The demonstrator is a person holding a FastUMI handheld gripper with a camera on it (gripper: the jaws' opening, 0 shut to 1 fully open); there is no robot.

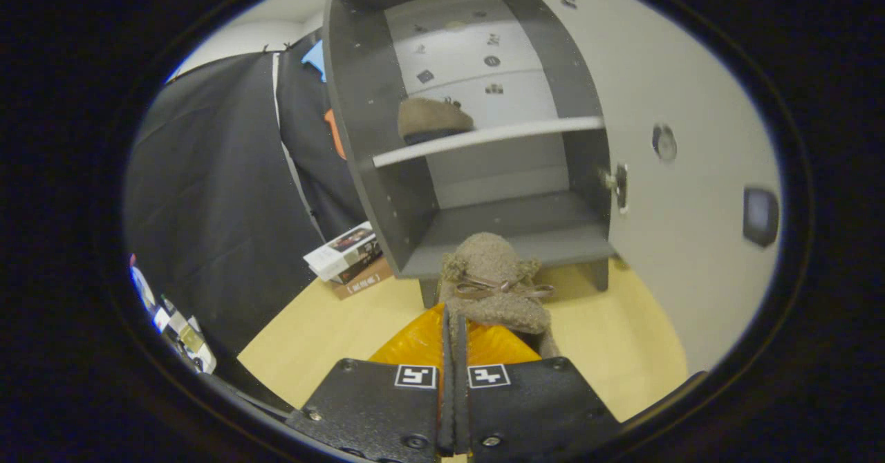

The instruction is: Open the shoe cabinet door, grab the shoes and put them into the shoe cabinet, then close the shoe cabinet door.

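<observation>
- The gripper (453, 325), at the bottom centre of the frame, has its fingers pressed almost together, clenched on the near edge of a fuzzy brown shoe (494, 287) with a small bow.
- The shoe hangs just ahead of the fingertips, its long axis pointing away from them toward the cabinet.
- Straight beyond it, in the centre of the frame, is the lower compartment (511, 224) of the shoe cabinet (359, 104); the shoe's far end sits at that compartment's front lip.
- The other shoe (432, 117) already rests on the upper shelf (487, 139), toward its left.
- The cabinet door (681, 193) stands swung open at right.
- My judgement: the move is straight forward into the lower compartment.
</observation>
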